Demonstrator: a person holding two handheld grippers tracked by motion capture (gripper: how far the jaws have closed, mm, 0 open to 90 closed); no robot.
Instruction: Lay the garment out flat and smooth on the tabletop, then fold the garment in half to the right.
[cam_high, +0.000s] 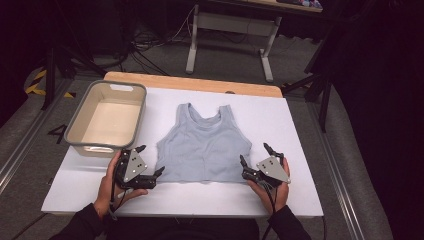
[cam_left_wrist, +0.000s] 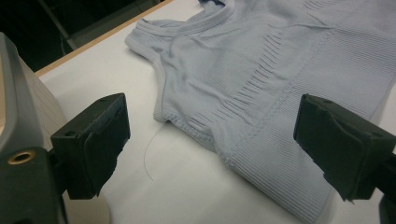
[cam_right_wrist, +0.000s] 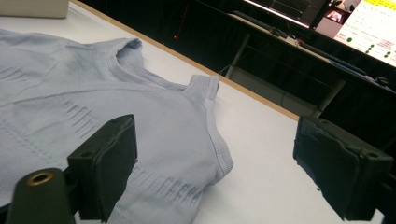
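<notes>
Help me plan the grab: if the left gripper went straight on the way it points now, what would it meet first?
Most likely the light blue tank top. The left gripper has its jaws open, aimed over bare white table at the top's side edge near the hem. Depth is hard to judge, so it may skim above the fabric.

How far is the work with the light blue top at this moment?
Done: the light blue top lies spread flat on the white table. In hand: the left hand-held gripper and right hand-held gripper sit open at its bottom corners, gripping nothing. Left: grasping, any folding; the bin holds nothing.
</notes>
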